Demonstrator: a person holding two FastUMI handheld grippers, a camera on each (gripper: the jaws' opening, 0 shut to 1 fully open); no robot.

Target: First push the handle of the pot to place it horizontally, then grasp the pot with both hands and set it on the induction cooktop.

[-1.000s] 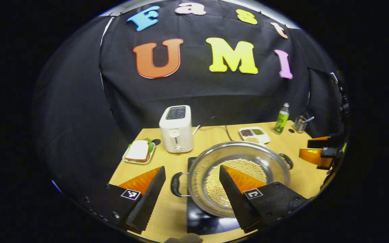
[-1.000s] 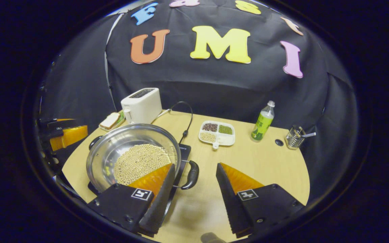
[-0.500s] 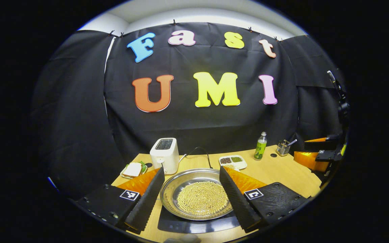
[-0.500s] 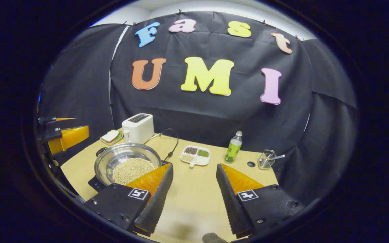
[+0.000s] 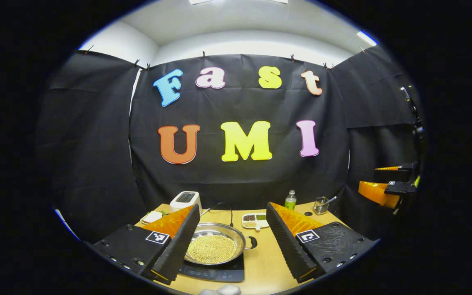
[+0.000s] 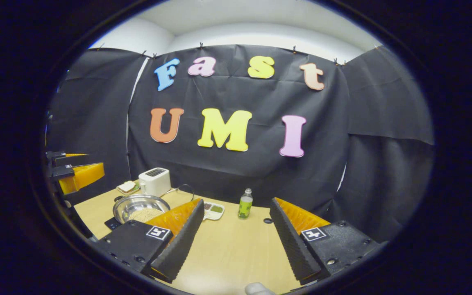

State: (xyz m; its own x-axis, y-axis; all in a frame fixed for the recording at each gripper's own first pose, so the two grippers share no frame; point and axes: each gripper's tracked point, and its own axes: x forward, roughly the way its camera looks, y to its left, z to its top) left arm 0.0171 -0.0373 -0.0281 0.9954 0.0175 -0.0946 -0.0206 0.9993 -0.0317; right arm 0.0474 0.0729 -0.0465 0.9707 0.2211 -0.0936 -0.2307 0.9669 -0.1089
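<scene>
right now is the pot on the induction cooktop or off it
On it: the pot, holding pale beans, sits level on the black induction cooktop; no tongs touch it.

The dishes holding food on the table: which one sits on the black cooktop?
The steel pot of pale beans sits on the induction cooktop. The sandwich plate and the divided tray rest directly on the table.

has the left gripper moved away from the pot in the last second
Yes. The left gripper has pulled back and up: the pot, sitting on the induction cooktop, looks much smaller between its open fingers, and more wall shows above the toaster.
</scene>
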